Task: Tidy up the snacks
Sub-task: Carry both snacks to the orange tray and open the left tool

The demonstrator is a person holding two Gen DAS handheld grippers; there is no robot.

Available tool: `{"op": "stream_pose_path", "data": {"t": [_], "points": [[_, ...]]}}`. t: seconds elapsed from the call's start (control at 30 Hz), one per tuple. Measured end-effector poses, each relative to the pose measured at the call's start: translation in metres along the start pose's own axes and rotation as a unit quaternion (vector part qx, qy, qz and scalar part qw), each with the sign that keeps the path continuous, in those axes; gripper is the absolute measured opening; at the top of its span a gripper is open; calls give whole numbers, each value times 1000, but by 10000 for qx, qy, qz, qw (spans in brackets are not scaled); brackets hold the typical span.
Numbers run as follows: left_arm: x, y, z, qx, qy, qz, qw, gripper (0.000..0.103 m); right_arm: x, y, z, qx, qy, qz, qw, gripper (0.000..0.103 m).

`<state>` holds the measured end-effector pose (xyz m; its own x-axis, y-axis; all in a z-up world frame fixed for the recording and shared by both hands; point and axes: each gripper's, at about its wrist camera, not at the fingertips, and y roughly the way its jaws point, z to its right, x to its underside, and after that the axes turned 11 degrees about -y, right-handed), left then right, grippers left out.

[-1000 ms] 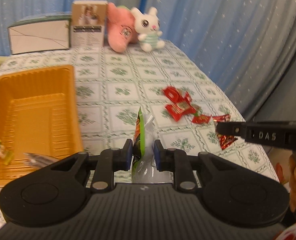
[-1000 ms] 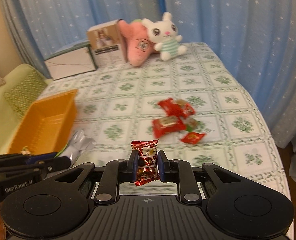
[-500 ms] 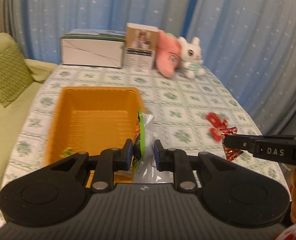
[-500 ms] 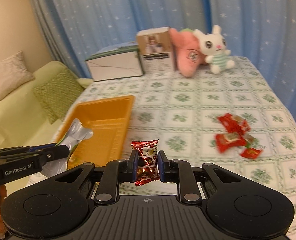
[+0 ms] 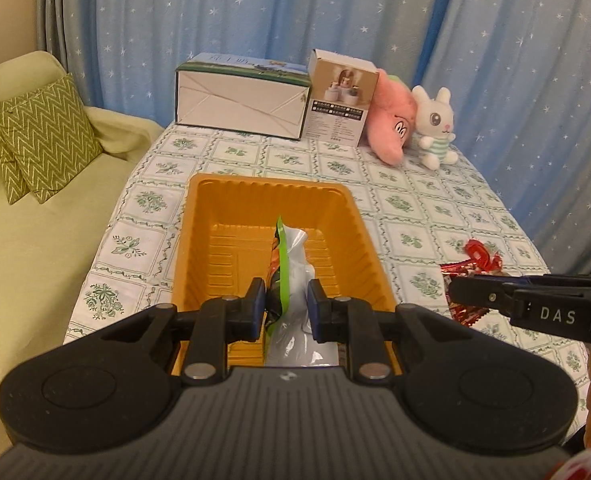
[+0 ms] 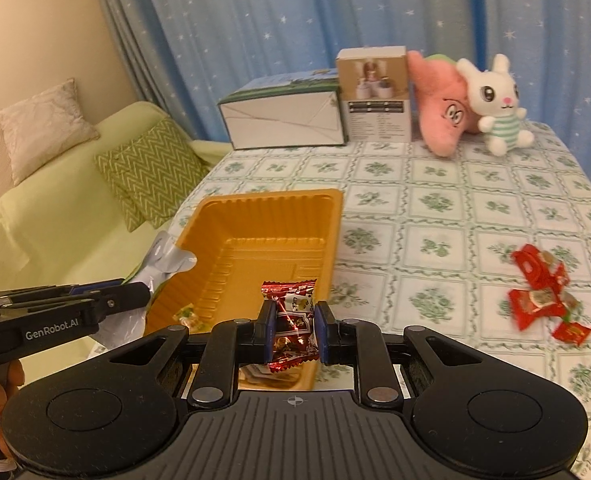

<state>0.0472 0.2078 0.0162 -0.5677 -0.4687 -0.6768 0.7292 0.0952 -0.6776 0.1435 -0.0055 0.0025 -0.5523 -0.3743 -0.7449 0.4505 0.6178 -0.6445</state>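
Hovering over the orange tray [image 5: 199, 216], the left hand-held gripper [image 5: 282, 309] was clamped on a green-and-silver snack packet [image 5: 291, 264]. The right hand-held gripper [image 6: 294, 334] was closed on a red candy [image 6: 291, 316]. Both were best lowered inside the tray walls before being released.

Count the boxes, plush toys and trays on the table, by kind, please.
Boxes: 2, a long box and a tall box
Plush toys: 2, a pink toy and a white rabbit
Trays: 1, an orange tray
Total: 5

Your table [image 5: 231, 152], under a green-flowered checked cloth, carries an orange tray [image 5: 219, 216] near its left edge. Along the far edge you have a long white box [image 5: 239, 108], a smaller carton [image 5: 341, 100], a pink plush [image 5: 391, 120] and a white bunny [image 5: 433, 128]. Red snack packets [image 6: 539, 296] lie scattered toward the right edge.
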Motion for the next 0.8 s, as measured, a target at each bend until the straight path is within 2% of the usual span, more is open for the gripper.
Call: {"op": "stream_pose_path", "data": {"t": [0.37,0.8], "points": [[-7,27,-14,-60,41,-215,9997,20,-4,35,-10,-85,-27,-221,9997,21],[-10,46,-14,18,55,-357,9993,20,-4,50,-10,-98,-12,-327,9994,21]]}}
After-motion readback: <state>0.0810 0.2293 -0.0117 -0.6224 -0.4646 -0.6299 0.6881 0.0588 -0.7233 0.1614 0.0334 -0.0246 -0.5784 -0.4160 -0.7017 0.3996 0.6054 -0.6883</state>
